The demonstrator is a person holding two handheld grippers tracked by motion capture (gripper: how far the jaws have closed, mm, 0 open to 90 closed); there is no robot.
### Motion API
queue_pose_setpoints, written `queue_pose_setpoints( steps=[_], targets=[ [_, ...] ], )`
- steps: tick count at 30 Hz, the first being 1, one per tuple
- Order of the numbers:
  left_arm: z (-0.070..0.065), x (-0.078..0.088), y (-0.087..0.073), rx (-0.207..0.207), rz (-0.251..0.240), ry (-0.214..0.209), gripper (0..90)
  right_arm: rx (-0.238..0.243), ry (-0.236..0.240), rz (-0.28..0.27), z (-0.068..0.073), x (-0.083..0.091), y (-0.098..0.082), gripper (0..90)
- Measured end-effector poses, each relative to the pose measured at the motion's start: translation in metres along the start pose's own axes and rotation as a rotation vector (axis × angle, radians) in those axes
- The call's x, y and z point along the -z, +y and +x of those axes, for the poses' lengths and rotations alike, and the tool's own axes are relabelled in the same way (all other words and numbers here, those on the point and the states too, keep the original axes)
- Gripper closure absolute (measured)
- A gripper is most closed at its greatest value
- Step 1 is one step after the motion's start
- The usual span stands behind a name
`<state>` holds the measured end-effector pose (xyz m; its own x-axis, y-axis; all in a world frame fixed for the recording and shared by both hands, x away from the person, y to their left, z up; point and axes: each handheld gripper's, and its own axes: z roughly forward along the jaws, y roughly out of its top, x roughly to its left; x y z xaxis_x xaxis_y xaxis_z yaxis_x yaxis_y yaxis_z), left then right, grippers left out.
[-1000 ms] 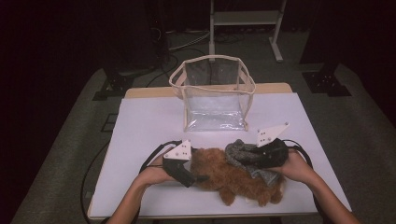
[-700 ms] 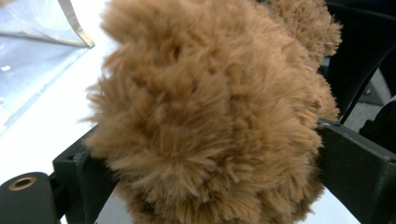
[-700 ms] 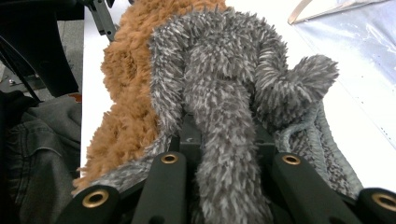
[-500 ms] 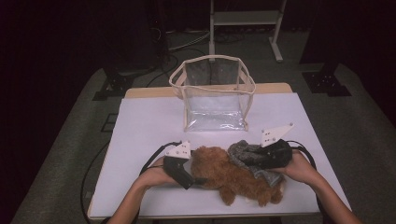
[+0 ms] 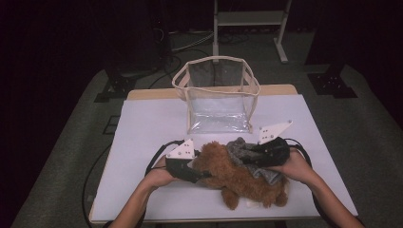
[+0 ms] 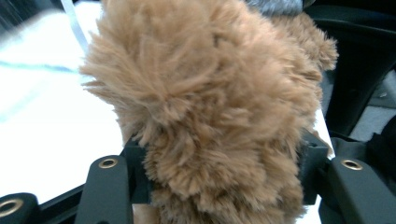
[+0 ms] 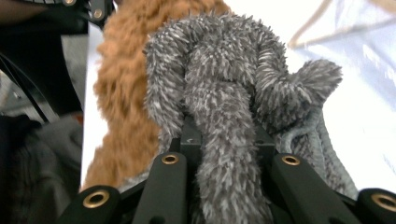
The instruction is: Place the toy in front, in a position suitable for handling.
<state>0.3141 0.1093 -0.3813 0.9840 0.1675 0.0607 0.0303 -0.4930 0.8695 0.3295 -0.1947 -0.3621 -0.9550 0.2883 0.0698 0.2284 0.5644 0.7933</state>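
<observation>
Left claw (image 5: 202,175) just closed onto brown plush dog (image 5: 237,178); right claw (image 5: 242,159) clamps grey fuzzy cloth (image 5: 244,151) atop dog.

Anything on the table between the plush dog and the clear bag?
No. In the high view only bare white table separates the plush dog from the clear bag.

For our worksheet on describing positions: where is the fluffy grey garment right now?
In the high view, the fluffy grey garment lies on the brown plush dog, near the table's front right, clamped in the right gripper.
</observation>
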Motion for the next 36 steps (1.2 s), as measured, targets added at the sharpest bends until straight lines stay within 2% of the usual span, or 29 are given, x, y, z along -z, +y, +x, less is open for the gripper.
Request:
queue_pose_setpoints(
  steps=[3, 9, 13, 16, 18, 20, 23, 25, 28, 32, 36],
  targets=[
    [0.002, 0.016, 0.017, -0.032, 0.008, 0.026, 40.9, 0.007, 0.009, -0.051, 0.001, -0.001, 0.012, 73.7],
    [0.005, 0.056, 0.053, -0.108, 0.03, 0.092, 40.9, 0.021, 0.018, -0.186, 0.002, -0.001, 0.038, 73.8],
    [0.006, 0.081, 0.08, -0.174, 0.058, 0.141, 40.8, 0.033, 0.025, -0.26, 0.004, -0.002, 0.056, 73.8],
    [0.006, 0.09, 0.093, -0.194, 0.052, 0.147, 40.7, 0.033, 0.036, -0.306, 0.004, -0.001, 0.064, 73.7],
    [0.006, 0.087, 0.096, -0.202, 0.076, 0.133, 40.5, 0.031, 0.038, -0.31, 0.004, -0.001, 0.062, 73.6],
    [0.007, 0.077, 0.093, -0.205, 0.096, 0.112, 39.8, 0.025, 0.032, -0.282, 0.003, 0.0, 0.054, 73.4],
    [0.008, 0.062, 0.09, -0.196, 0.06, 0.095, 39.3, 0.006, 0.02, -0.245, 0.0, 0.01, 0.038, 73.4],
    [0.007, 0.053, 0.096, -0.207, 0.032, 0.084, 38.9, 0.011, 0.007, -0.24, -0.001, 0.026, 0.036, 73.3],
    [0.005, 0.04, 0.107, -0.235, 0.035, 0.086, 38.2, 0.047, -0.019, -0.24, 0.002, 0.051, 0.049, 73.3],
    [0.004, 0.022, 0.122, -0.255, 0.036, 0.071, 37.3, 0.137, -0.049, -0.227, 0.008, 0.078, 0.086, 73.1],
    [0.002, 0.01, 0.133, -0.273, 0.031, 0.049, 36.3, 0.185, -0.057, -0.19, 0.013, 0.084, 0.11, 72.9]
  ],
)
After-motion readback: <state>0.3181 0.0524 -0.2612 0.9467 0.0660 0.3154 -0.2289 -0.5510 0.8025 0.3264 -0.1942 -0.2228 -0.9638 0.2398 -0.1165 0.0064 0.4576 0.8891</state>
